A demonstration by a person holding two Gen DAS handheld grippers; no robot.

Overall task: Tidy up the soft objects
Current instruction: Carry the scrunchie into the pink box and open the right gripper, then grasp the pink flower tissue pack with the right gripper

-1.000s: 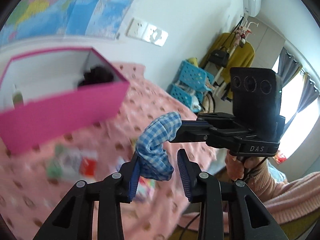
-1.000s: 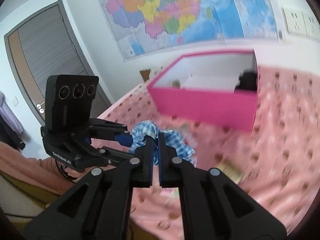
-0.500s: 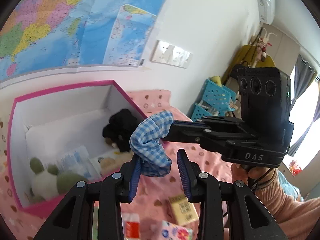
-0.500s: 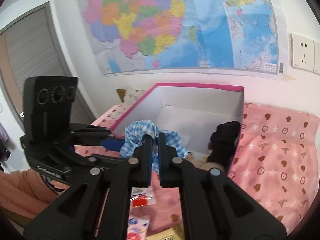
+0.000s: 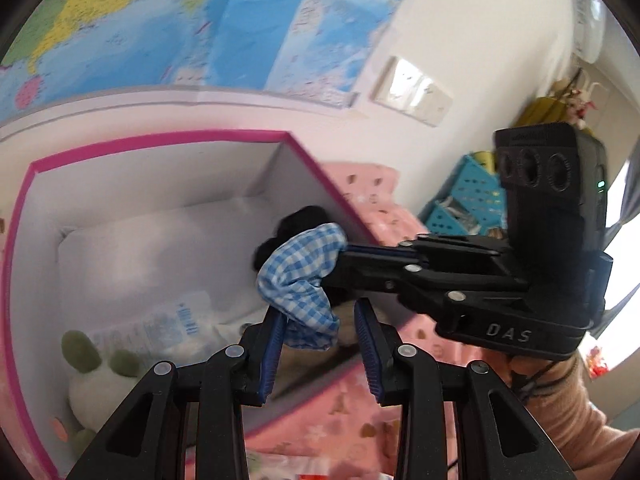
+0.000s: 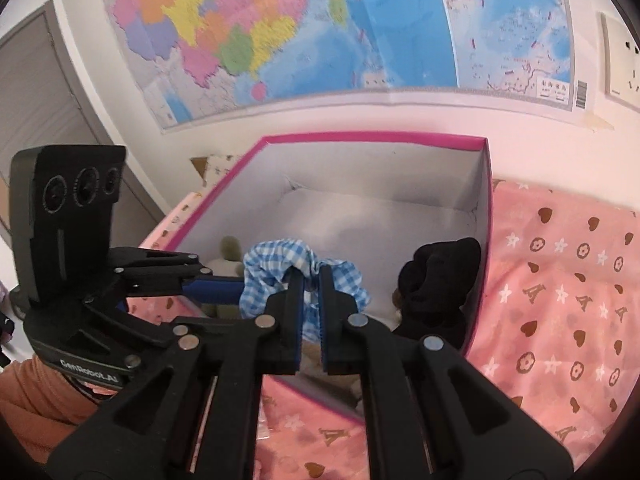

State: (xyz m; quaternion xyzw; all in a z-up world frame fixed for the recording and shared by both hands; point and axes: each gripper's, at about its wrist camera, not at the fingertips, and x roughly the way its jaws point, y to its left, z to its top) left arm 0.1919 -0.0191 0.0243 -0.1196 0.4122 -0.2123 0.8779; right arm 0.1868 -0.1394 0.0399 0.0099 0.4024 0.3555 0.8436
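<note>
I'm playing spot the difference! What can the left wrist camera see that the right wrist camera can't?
Only the left wrist view shows the blue baskets, the window and a white and green plush toy with a plastic packet in the box. Only the right wrist view shows the grey door. Both show the pink box, the checked cloth held over it, the black soft thing, the map and the pink bedsheet.

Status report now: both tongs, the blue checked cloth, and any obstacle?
Both tongs opening, left tongs and right tongs each on the blue checked cloth. Cloth hangs over the pink box. Black soft item lies inside, beside the drop.
</note>
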